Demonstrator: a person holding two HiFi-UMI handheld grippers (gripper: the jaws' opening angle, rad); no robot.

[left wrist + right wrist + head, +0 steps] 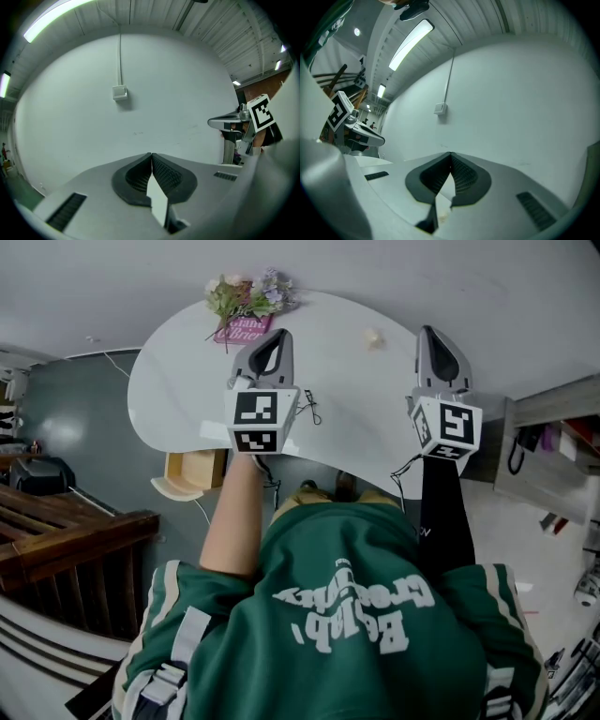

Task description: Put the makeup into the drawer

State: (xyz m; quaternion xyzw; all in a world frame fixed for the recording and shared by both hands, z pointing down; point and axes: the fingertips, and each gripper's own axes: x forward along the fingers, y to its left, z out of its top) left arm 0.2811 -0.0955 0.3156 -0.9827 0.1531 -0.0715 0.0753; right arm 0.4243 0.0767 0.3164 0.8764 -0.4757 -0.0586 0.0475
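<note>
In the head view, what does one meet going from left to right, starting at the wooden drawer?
wooden drawer → left gripper → small pale object → right gripper → grey shelf unit

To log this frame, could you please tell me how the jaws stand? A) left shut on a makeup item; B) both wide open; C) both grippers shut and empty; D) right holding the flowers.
C: the left gripper and right gripper each show jaws meeting, nothing between.
</note>
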